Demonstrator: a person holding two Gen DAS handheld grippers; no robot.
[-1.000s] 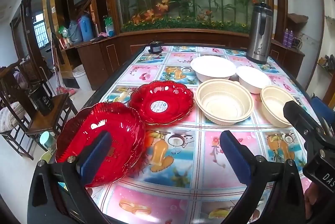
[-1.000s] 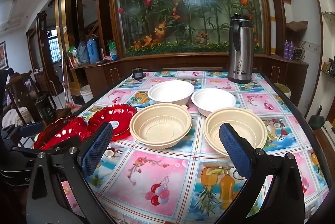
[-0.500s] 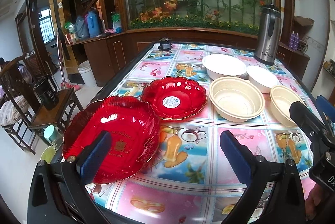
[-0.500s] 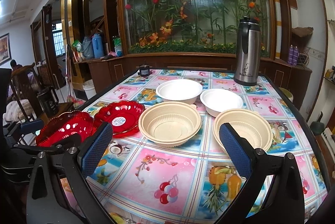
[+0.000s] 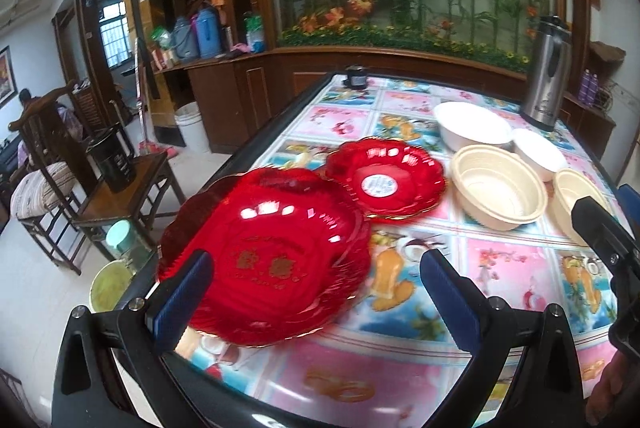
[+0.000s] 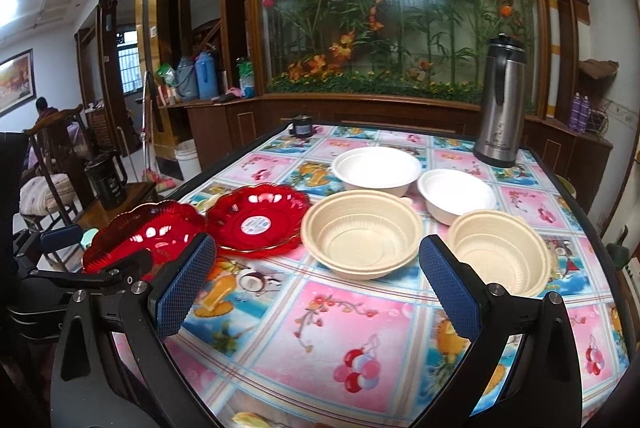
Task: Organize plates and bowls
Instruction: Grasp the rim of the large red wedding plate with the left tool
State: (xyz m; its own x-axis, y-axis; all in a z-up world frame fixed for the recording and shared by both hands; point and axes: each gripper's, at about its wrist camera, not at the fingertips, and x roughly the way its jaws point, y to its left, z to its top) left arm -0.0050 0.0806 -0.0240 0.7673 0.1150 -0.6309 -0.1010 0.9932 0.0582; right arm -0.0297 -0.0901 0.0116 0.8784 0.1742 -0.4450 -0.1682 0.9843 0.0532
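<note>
A large red plate [image 5: 268,260] lies at the table's near left corner; a smaller red plate [image 5: 386,180] with a white sticker sits behind it. Two beige bowls [image 6: 362,232] [image 6: 502,252] and two white bowls [image 6: 378,170] [image 6: 456,192] stand to the right. My left gripper [image 5: 316,292] is open, its left finger over the large red plate's near rim. My right gripper [image 6: 316,286] is open and empty above the tablecloth, in front of the beige bowls. The large red plate also shows in the right wrist view [image 6: 144,232].
A steel thermos jug [image 6: 500,108] stands at the table's far right. A small dark object [image 6: 302,128] sits at the far edge. A wooden chair with a black kettle [image 5: 114,164] stands left of the table. The flowered tablecloth [image 6: 340,328] covers the table.
The left gripper has swung left and closer to the large red plate, which now fills more of its view. The right gripper has shifted slightly. Both stay open.
</note>
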